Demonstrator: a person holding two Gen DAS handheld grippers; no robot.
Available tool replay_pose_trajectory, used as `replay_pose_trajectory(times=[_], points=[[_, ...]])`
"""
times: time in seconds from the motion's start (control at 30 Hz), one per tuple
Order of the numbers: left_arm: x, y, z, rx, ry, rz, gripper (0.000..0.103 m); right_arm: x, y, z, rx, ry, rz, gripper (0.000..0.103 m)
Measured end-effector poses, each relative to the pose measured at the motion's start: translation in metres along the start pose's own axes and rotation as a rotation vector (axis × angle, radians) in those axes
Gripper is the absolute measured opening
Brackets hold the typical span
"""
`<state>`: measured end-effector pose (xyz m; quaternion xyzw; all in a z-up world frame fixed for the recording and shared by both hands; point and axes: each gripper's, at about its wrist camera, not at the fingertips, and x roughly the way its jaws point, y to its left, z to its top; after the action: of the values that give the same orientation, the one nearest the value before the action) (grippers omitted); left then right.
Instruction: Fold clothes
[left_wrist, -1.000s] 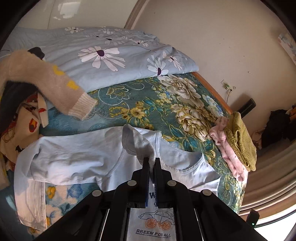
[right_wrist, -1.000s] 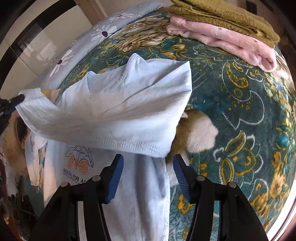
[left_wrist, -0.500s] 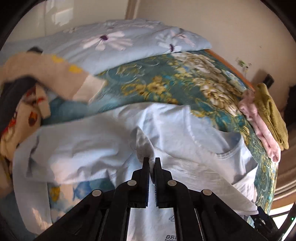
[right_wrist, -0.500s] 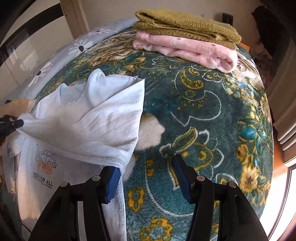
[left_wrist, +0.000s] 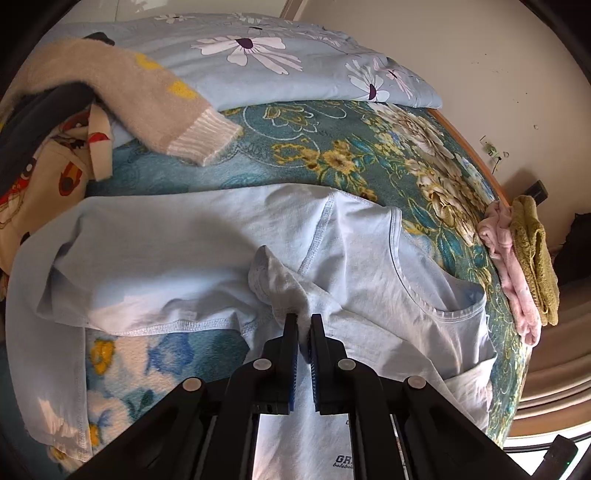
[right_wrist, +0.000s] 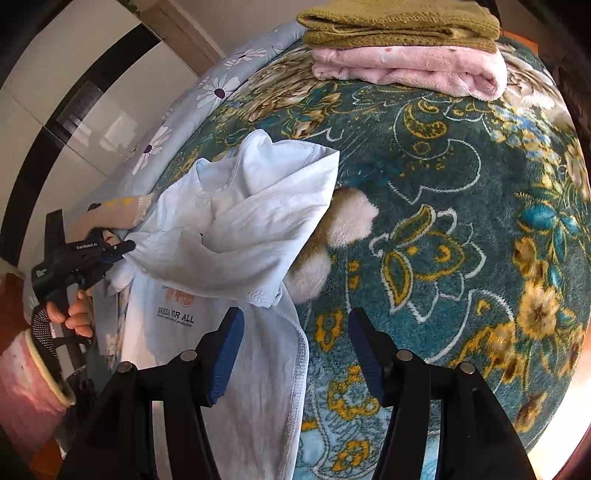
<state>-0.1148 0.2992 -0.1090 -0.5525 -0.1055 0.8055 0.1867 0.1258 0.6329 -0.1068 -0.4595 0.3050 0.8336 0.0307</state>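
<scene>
Bed blanket: two folded items stacked at far edge. Left gripper pinches blue shirt, half-folded; right gripper wide, empty.

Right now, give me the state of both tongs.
Left tongs: shut on a bunch of the light blue T-shirt.
Right tongs: open, holding nothing, above the T-shirt's edge.
</scene>
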Motion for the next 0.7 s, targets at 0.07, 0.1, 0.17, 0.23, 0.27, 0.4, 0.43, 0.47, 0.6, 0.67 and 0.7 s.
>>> replay_pose_trajectory(times=[0.07, 0.1, 0.17, 0.23, 0.27, 0.4, 0.43, 0.47, 0.6, 0.67, 0.7], points=[[0.002, 0.005, 0.001, -0.037, 0.008, -0.017, 0.009, 0.001, -0.01, 0.017, 0.034, -0.009, 0.024, 0.06], [0.003, 0.008, 0.001, -0.06, 0.014, -0.028, 0.009, 0.003, -0.016, 0.026, 0.055, -0.013, 0.036, 0.06], [0.006, 0.013, 0.003, -0.106, 0.026, -0.05, 0.011, 0.012, -0.023, 0.047, 0.089, -0.015, 0.04, 0.06], [0.008, 0.016, 0.004, -0.132, 0.033, -0.051, 0.018, 0.023, -0.029, 0.07, 0.119, -0.014, 0.037, 0.06], [0.008, 0.017, 0.005, -0.137, 0.031, -0.05, 0.019, 0.029, -0.031, 0.08, 0.128, -0.012, 0.036, 0.06], [0.01, 0.022, 0.009, -0.163, 0.03, -0.041, 0.023, 0.055, -0.03, 0.108, 0.101, 0.027, 0.013, 0.052], [0.011, 0.023, 0.01, -0.172, 0.033, -0.041, 0.024, 0.062, -0.03, 0.111, 0.093, 0.044, 0.002, 0.046], [0.013, 0.023, 0.01, -0.174, 0.037, -0.036, 0.025, 0.068, -0.03, 0.114, 0.086, 0.06, -0.009, 0.039], [0.018, 0.023, 0.011, -0.172, 0.033, -0.006, 0.024, 0.081, -0.032, 0.12, 0.118, 0.098, -0.003, 0.004], [0.018, 0.021, 0.011, -0.177, 0.016, 0.009, 0.02, 0.083, -0.031, 0.122, 0.133, 0.113, 0.017, 0.002], [0.016, 0.019, 0.012, -0.167, 0.006, 0.009, 0.006, 0.082, -0.031, 0.124, 0.134, 0.114, 0.023, 0.002]])
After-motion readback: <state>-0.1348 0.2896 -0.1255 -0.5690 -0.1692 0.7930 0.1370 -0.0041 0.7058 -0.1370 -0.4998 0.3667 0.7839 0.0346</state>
